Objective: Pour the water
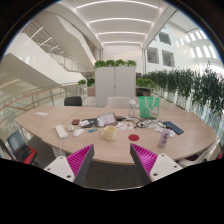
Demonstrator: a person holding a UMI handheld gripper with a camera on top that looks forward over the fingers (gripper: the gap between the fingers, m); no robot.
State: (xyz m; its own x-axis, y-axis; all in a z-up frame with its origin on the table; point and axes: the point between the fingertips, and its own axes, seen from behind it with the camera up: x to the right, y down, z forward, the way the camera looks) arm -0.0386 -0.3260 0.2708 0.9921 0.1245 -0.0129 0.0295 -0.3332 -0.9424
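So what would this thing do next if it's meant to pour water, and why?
Probably move forward toward the table. The gripper is open and holds nothing, its pink pads short of the table's edge. The likely vessels, a yellowish cup and a green container, stand beyond the fingers among the clutter, so it seems too far away to grasp anything yet.

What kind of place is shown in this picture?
Probably an office atrium or open meeting area: a large wooden table cluttered with items, office chairs behind it, potted plants, and upper-floor balconies.
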